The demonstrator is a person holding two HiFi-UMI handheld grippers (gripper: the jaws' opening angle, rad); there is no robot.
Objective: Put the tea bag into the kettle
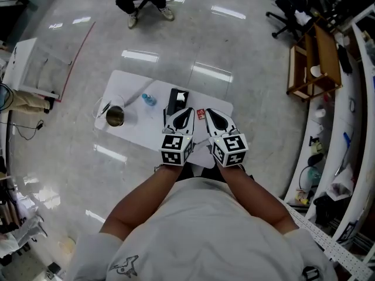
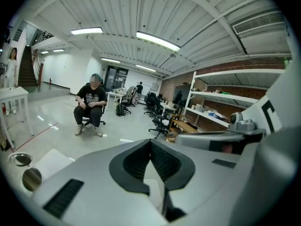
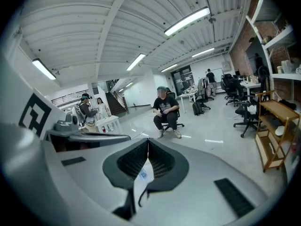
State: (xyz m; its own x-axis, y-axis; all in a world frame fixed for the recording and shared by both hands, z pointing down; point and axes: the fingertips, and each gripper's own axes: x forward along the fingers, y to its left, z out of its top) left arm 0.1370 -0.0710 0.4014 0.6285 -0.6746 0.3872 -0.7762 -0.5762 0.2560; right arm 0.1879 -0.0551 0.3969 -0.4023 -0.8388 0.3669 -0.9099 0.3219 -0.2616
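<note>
Left tongs (image 1: 187,111) and right tongs (image 1: 210,112) are closed, empty; one kettle (image 1: 115,122), one tea bag (image 1: 201,114).

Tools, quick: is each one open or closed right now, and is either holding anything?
Left tool: closed, holding nothing.
Right tool: closed, holding nothing.

shiny metal kettle (image 1: 115,117) on matt white table (image 1: 138,137), glossy floor (image 1: 246,57)
</note>
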